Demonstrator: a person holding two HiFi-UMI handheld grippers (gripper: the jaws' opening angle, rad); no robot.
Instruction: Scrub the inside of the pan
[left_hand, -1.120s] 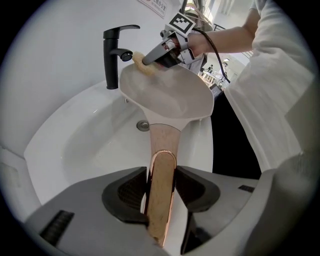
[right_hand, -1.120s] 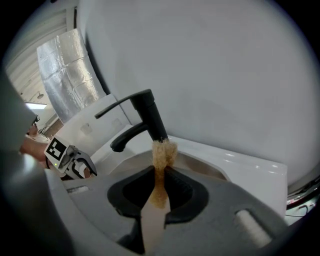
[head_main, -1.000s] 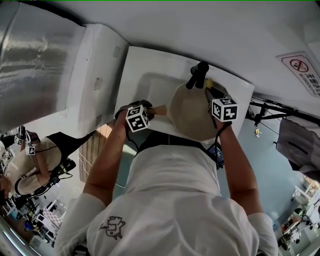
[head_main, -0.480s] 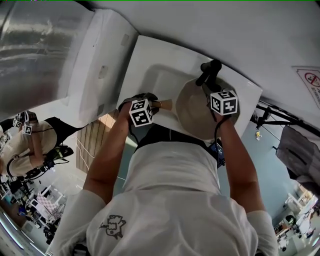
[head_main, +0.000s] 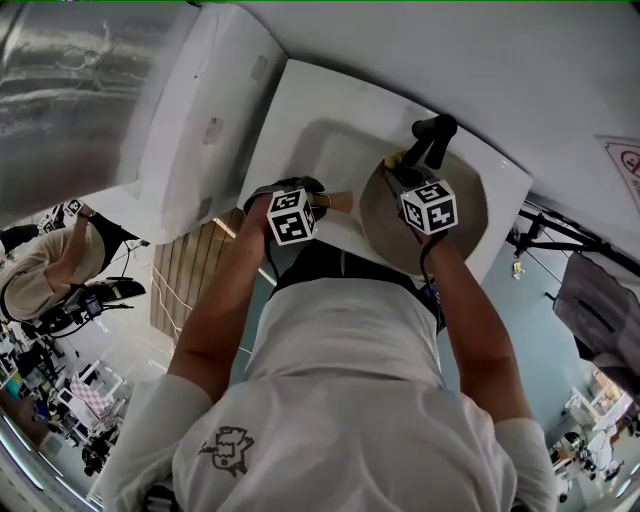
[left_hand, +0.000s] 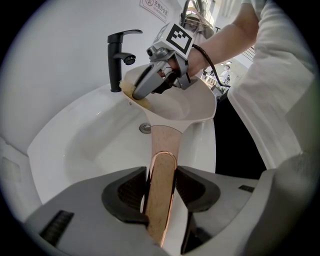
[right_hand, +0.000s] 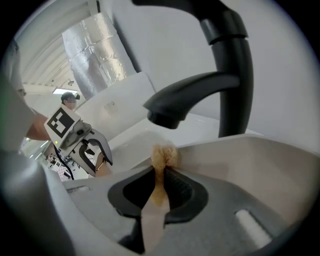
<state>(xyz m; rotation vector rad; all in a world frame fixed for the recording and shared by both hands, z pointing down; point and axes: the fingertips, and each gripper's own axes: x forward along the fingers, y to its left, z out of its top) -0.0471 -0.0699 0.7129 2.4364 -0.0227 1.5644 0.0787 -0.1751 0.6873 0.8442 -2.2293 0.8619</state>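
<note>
Left hand-held gripper (left_hand: 161, 189) clamps the handle (left_hand: 163, 145), holding the pan (head_main: 466, 208) over the sink (left_hand: 90, 140). Right hand-held gripper (right_hand: 159, 186), pinching a sponge (right_hand: 163, 156), has slid to the rim by the tap (right_hand: 226, 75): scrubbing is under way.

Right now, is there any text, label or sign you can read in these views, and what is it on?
Nothing reads clearly.
Wall sign: printed characters, too small to read.
Marker cubes: square patterns only, no words.
Shirt print: a small drawing, no words.
</note>
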